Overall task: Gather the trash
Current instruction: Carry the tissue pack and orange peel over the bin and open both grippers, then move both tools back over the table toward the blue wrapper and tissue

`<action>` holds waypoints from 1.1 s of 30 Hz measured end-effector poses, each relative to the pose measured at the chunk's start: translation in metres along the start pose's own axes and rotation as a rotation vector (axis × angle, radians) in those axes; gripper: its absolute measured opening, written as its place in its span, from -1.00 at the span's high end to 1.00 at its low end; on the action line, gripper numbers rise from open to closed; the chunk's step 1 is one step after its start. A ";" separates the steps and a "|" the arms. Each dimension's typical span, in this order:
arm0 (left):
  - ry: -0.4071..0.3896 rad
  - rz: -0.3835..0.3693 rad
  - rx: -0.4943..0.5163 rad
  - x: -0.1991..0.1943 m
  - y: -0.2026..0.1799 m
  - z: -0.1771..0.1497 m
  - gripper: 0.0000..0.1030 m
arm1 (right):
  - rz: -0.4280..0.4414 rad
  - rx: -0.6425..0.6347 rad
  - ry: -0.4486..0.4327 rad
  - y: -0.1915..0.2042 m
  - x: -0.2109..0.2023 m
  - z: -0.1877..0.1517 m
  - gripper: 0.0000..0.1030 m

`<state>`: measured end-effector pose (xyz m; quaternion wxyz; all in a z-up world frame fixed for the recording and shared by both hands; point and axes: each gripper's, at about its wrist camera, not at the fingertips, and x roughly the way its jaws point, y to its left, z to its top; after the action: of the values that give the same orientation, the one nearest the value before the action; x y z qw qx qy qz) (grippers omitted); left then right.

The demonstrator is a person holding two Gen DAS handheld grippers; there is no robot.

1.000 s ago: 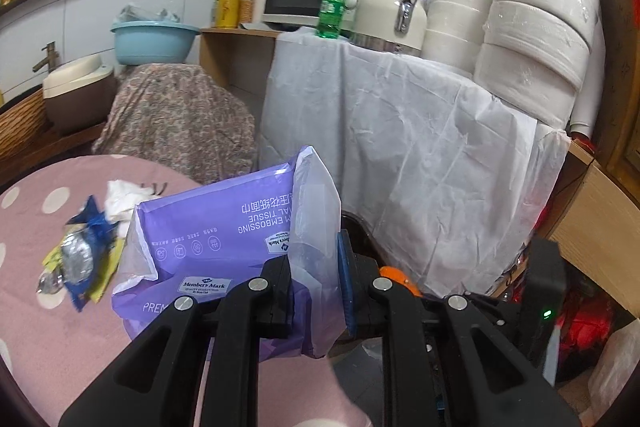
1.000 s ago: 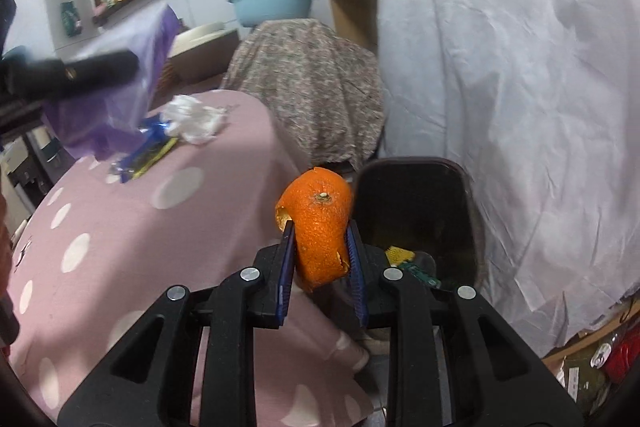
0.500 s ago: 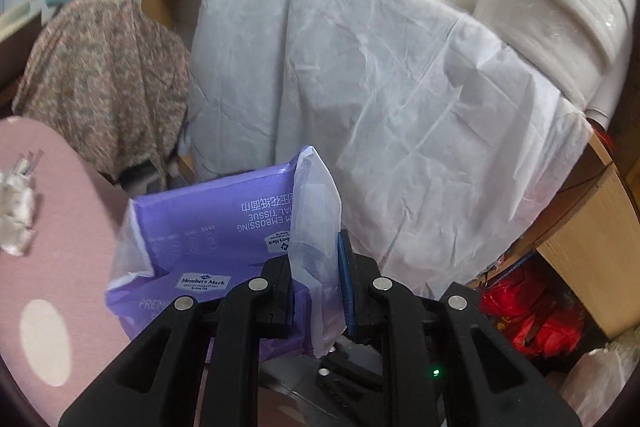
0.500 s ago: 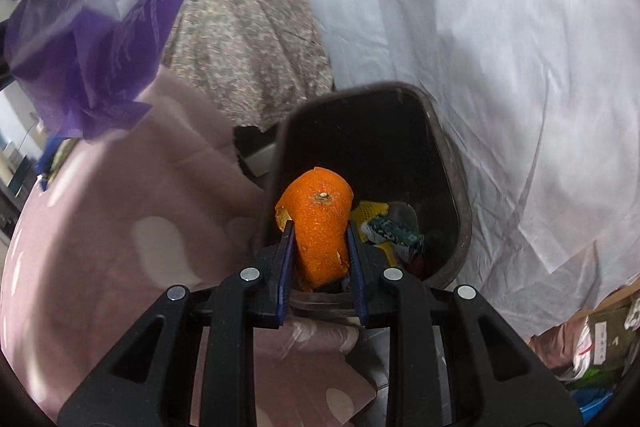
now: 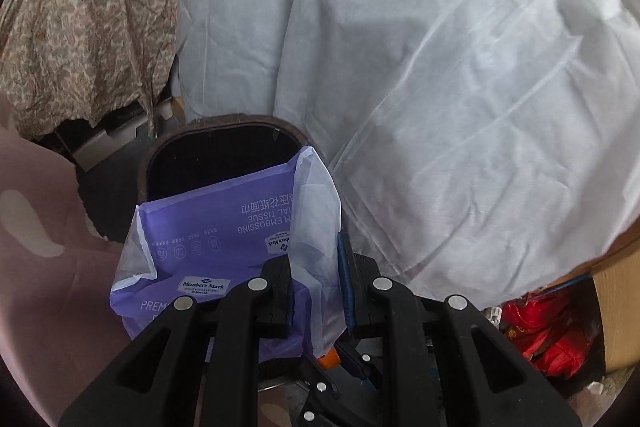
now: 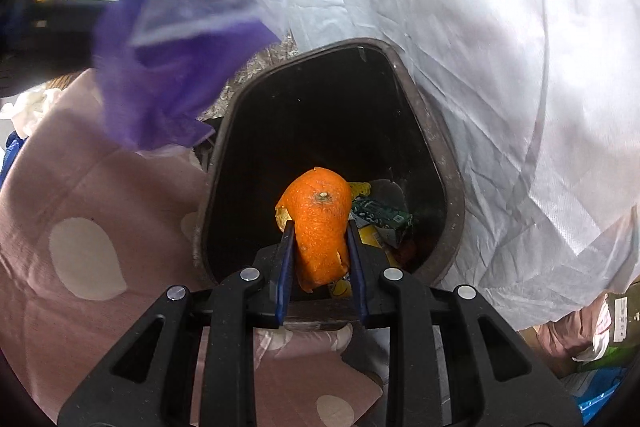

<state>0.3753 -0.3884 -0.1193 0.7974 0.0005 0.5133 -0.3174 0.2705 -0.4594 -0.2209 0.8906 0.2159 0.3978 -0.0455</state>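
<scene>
My left gripper [image 5: 314, 269] is shut on a purple tissue wrapper [image 5: 224, 231] and holds it in the air in front of the dark trash bin [image 5: 216, 137]. The wrapper [image 6: 168, 75] and the left gripper also show in the right wrist view, above and left of the bin. My right gripper [image 6: 318, 239] is shut on an orange peel [image 6: 320, 219] and holds it right over the open bin [image 6: 452, 163]. Several wrappers [image 6: 378, 219] lie in the bottom of the bin.
The pink polka-dot tablecloth [image 6: 88, 195] lies left of the bin, with white crumpled tissue [image 6: 28, 107] at its far edge. A white sheet [image 5: 440, 67] hangs behind the bin. A floral cover [image 5: 80, 39] drapes something at left. Red bags [image 5: 548, 331] lie at right.
Both grippers have moved forward and down toward the bin. The orange peel now hangs over the bin's opening, and the purple wrapper has come close to its rim.
</scene>
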 end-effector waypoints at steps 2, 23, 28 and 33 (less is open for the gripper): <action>0.018 0.004 0.003 0.009 0.000 0.002 0.64 | -0.004 0.003 0.001 -0.003 0.001 0.000 0.51; -0.141 0.069 0.099 -0.040 -0.006 0.006 -0.53 | -0.027 -0.028 0.052 -0.004 0.046 0.014 0.49; -0.208 0.090 0.132 -0.066 -0.005 -0.004 -0.63 | -0.028 -0.054 0.048 0.004 0.047 0.020 0.11; -0.254 0.065 0.127 -0.091 0.000 -0.016 -0.75 | -0.035 -0.076 0.017 0.014 0.036 0.024 -0.22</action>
<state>0.3377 -0.3376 -0.0523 0.8641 0.0273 0.3869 -0.3209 0.3150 -0.4539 -0.2278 0.8939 0.1751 0.4103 -0.0442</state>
